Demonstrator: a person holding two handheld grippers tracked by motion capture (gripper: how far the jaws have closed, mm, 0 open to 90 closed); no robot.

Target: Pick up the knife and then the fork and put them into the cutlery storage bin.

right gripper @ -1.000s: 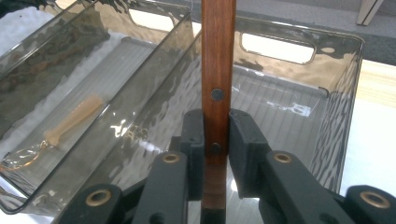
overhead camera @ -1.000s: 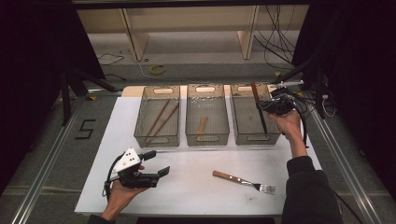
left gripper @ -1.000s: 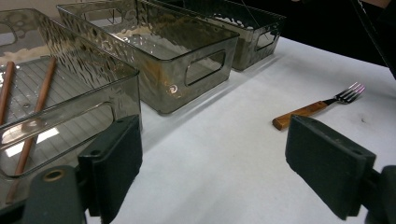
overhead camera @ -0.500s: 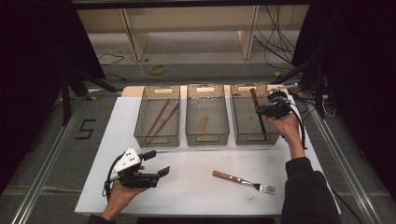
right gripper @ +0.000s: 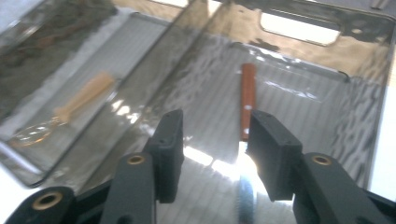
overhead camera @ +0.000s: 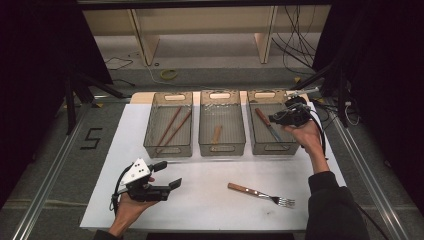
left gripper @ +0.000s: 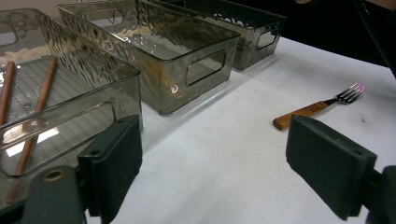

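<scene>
One knife (right gripper: 248, 100) | reddish-brown wooden handle | steel blade | lying in bin (right gripper: 369, 140)

Three bins stand side by side along the far part of the table (overhead camera: 210, 200). The left bin (overhead camera: 169, 150) holds two chopsticks (overhead camera: 172, 127), the middle bin (overhead camera: 222, 148) a spoon (overhead camera: 216, 134), the right bin (overhead camera: 272, 148) a knife (overhead camera: 268, 126). A fork (overhead camera: 260, 194) lies on the table before the bins, toward the right, apart from them.
</scene>
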